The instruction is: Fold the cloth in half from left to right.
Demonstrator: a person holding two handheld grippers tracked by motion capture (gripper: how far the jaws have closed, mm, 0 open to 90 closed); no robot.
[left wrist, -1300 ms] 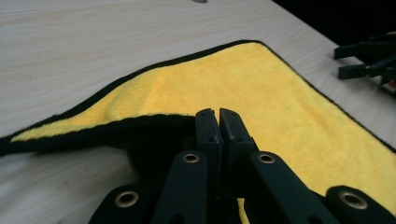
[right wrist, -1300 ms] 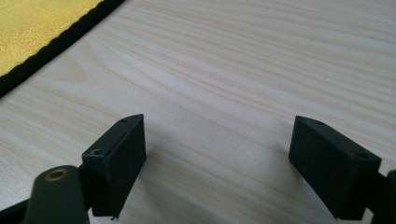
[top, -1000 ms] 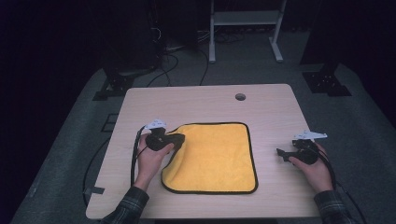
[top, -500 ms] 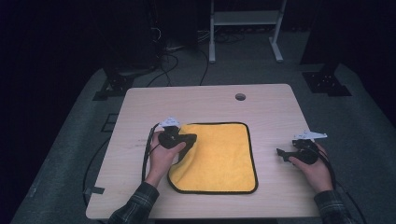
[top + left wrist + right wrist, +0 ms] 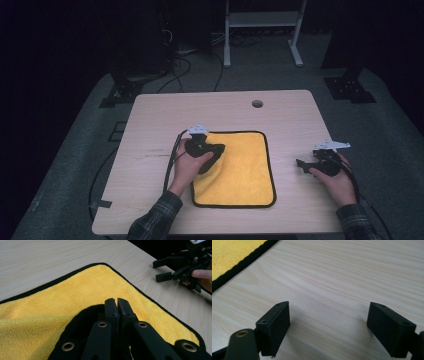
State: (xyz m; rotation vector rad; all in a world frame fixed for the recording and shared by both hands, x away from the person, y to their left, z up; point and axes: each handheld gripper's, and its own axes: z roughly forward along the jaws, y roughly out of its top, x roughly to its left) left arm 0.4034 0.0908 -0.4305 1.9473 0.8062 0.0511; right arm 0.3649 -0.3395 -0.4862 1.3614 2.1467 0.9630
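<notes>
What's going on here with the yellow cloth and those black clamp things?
A person sits at a wooden table with a gripper in each hand. The left gripper has its fingers pinched on the near-left corner of the yellow cloth, lifted and drawn in over the rest. The right gripper waits open on bare wood, off to the cloth's right.

Cloth [image 5: 240,165] edge farther right under left gripper [image 5: 216,152]

one yellow cloth [image 5: 240,167], one table [image 5: 150,130], two grippers.
</notes>
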